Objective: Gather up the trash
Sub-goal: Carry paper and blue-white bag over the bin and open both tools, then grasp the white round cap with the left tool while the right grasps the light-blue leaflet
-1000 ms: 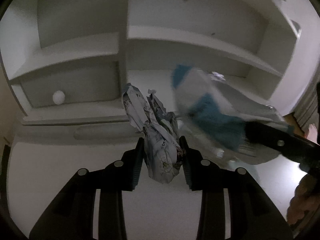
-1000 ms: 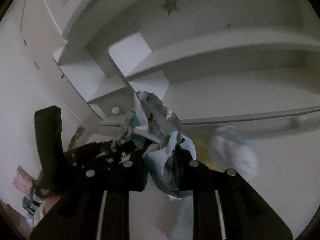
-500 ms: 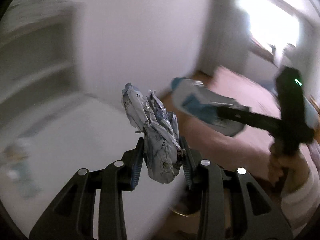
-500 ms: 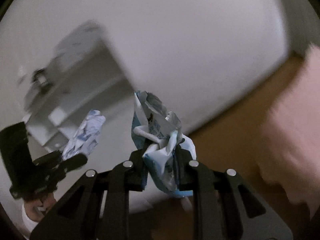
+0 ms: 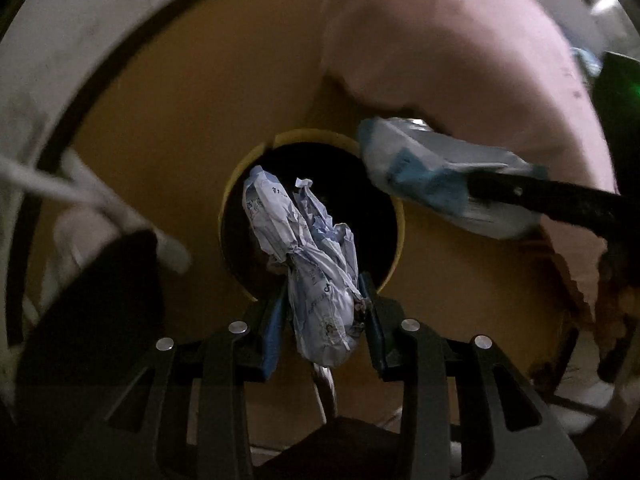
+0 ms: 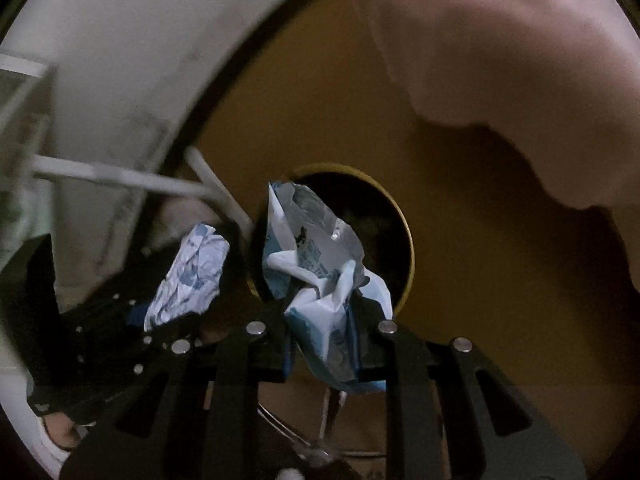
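Observation:
My left gripper (image 5: 325, 300) is shut on a crumpled white and blue printed wrapper (image 5: 308, 256), which hangs over the dark mouth of a round bin with a yellow rim (image 5: 224, 216). My right gripper (image 6: 325, 320) is shut on a crumpled blue and white packet (image 6: 320, 276), held above the same bin (image 6: 408, 240). In the left wrist view the right gripper's packet (image 5: 436, 184) reaches in from the right, over the bin's rim. In the right wrist view the left gripper's wrapper (image 6: 192, 276) sits at the left, beside the bin.
A wooden floor (image 5: 180, 120) surrounds the bin. A pink rug (image 5: 460, 40) covers the upper right. White furniture (image 6: 120, 60) and white bars (image 6: 120, 178) stand at the left. A hand (image 5: 616, 300) holds the right gripper at the far right.
Both grippers have swung away from the white shelves and tipped downward, still holding their trash. They now point at the floor, over the yellow-rimmed bin.

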A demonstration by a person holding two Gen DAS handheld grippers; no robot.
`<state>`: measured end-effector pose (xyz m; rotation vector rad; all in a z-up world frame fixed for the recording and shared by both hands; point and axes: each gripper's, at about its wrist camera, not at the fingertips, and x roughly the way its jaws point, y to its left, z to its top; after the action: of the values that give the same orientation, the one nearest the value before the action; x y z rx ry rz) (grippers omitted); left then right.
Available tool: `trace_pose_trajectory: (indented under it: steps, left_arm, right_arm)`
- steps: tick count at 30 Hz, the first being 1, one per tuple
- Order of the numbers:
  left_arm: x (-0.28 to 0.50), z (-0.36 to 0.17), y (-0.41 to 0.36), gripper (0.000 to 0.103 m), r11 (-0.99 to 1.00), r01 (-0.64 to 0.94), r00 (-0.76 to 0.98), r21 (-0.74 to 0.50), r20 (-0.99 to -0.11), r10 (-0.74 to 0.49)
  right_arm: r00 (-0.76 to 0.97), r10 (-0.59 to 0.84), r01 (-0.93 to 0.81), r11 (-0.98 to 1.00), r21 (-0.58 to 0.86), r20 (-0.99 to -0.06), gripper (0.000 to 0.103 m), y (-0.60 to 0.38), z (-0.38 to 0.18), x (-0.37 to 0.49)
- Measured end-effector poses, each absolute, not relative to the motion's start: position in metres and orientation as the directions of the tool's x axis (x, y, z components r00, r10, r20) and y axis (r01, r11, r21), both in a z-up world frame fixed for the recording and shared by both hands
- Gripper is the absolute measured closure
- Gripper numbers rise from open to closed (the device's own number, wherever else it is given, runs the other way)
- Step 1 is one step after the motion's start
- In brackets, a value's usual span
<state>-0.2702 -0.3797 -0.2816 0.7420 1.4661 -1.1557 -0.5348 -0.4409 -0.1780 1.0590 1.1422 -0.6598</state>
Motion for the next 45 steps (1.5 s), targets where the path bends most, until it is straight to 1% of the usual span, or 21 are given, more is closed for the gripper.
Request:
trace_pose_trajectory:
  steps: [3, 7, 8, 9, 10, 11, 12, 14, 17, 20, 21, 22, 23, 24, 25, 27, 29, 31, 35, 39, 45]
  left_arm:
    - [-0.27, -0.301, -0.382, 0.069, 0.348, 0.889, -0.274, -0.299, -0.954, -0.12]
    - [-0.274, -0.291, -0.383, 0.068, 0.325, 0.894, -0.265, -0.307, -0.949, -0.167]
    - [-0.277, -0.283, -0.384, 0.062, 0.324, 0.897, -0.254, -0.3, -0.951, -0.177]
    - [-0.28, -0.278, -0.383, 0.053, 0.324, 0.9, -0.24, -0.292, -0.952, -0.189]
    - [-0.282, -0.274, -0.378, 0.028, 0.329, 0.898, -0.232, -0.291, -0.95, -0.207]
    - [-0.282, -0.271, -0.375, 0.013, 0.332, 0.897, -0.226, -0.292, -0.948, -0.224]
    - [-0.284, -0.266, -0.372, 0.012, 0.332, 0.897, -0.216, -0.293, -0.944, -0.248]
    - [-0.291, -0.255, -0.368, 0.012, 0.309, 0.901, -0.219, -0.305, -0.934, -0.283]
    - [-0.306, -0.23, -0.355, 0.011, 0.249, 0.922, -0.201, -0.295, -0.917, -0.344]
    - [-0.329, -0.183, -0.339, 0.011, 0.181, 0.944, -0.17, -0.278, -0.874, -0.455]
    - [-0.338, -0.159, -0.326, 0.011, 0.149, 0.954, -0.15, -0.261, -0.843, -0.516]
    - [-0.345, -0.134, -0.311, 0.01, 0.116, 0.963, -0.132, -0.242, -0.804, -0.58]
    - [-0.349, -0.113, -0.303, 0.007, 0.085, 0.97, -0.125, -0.228, -0.766, -0.631]
    - [-0.349, -0.097, -0.298, 0.007, 0.059, 0.974, -0.124, -0.218, -0.736, -0.666]
    - [-0.341, -0.079, -0.308, 0.007, 0.039, 0.977, -0.127, -0.21, -0.715, -0.687]
    - [-0.333, -0.042, -0.282, 0.007, 0.031, 0.984, -0.097, -0.174, -0.682, -0.725]
    - [-0.319, -0.021, -0.259, 0.007, 0.087, 0.986, -0.028, -0.142, -0.659, -0.752]
    - [-0.3, -0.004, -0.229, 0.007, 0.178, 0.976, 0.057, -0.124, -0.646, -0.761]
    - [-0.243, 0.017, -0.164, 0.007, 0.424, 0.903, 0.293, -0.069, -0.624, -0.724]
    - [-0.163, 0.021, -0.089, 0.007, 0.672, 0.733, 0.46, -0.106, -0.65, -0.605]
    - [-0.07, 0.031, 0.046, 0.007, 0.891, 0.432, 0.615, -0.14, -0.677, -0.404]
  right_arm:
    - [0.309, 0.098, 0.872, 0.369, 0.323, -0.946, 0.083, -0.446, -0.196, -0.531]
    - [0.363, 0.122, 0.866, 0.322, 0.383, -0.924, 0.082, -0.448, -0.201, -0.526]
    - [0.373, 0.127, 0.864, 0.313, 0.395, -0.919, 0.081, -0.449, -0.201, -0.525]
    - [0.385, 0.13, 0.862, 0.302, 0.406, -0.914, 0.074, -0.451, -0.2, -0.524]
    - [0.398, 0.126, 0.863, 0.285, 0.417, -0.909, 0.064, -0.455, -0.198, -0.527]
    - [0.406, 0.112, 0.866, 0.271, 0.421, -0.907, 0.034, -0.456, -0.194, -0.523]
    - [0.413, 0.089, 0.869, 0.258, 0.422, -0.906, 0.016, -0.459, -0.188, -0.528]
    - [0.433, 0.039, 0.869, 0.246, 0.429, -0.9, 0.016, -0.462, -0.17, -0.534]
    - [0.361, -0.099, 0.912, 0.246, 0.329, -0.927, 0.015, -0.462, -0.135, -0.544]
    - [0.274, -0.335, 0.947, 0.258, 0.192, -0.902, 0.013, -0.448, -0.078, -0.556]
    - [0.242, -0.436, 0.954, 0.268, 0.132, -0.867, 0.013, -0.439, -0.056, -0.557]
    - [0.211, -0.573, 0.957, 0.285, 0.048, -0.792, 0.012, -0.422, -0.025, -0.555]
    - [0.197, -0.676, 0.955, 0.296, -0.016, -0.71, 0.007, -0.408, -0.001, -0.552]
    - [0.2, -0.771, 0.951, 0.301, -0.069, -0.605, 0.007, -0.389, 0.023, -0.548]
    - [0.23, -0.858, 0.946, 0.308, -0.103, -0.46, 0.007, -0.364, 0.049, -0.545]
    - [0.327, -0.898, 0.923, 0.37, -0.104, -0.296, 0.007, -0.335, 0.078, -0.537]
    - [0.395, -0.887, 0.9, 0.426, -0.093, -0.238, 0.007, -0.319, 0.098, -0.523]
    - [0.448, -0.859, 0.875, 0.478, -0.073, -0.247, 0.007, -0.314, 0.108, -0.502]
    - [0.551, -0.753, 0.808, 0.589, 0.005, -0.359, 0.007, -0.314, 0.115, -0.442]
    - [0.634, -0.626, 0.729, 0.68, 0.082, -0.454, 0.007, -0.295, 0.115, -0.365]
    - [0.717, -0.38, 0.51, 0.857, 0.068, -0.585, 0.007, -0.213, 0.108, -0.228]
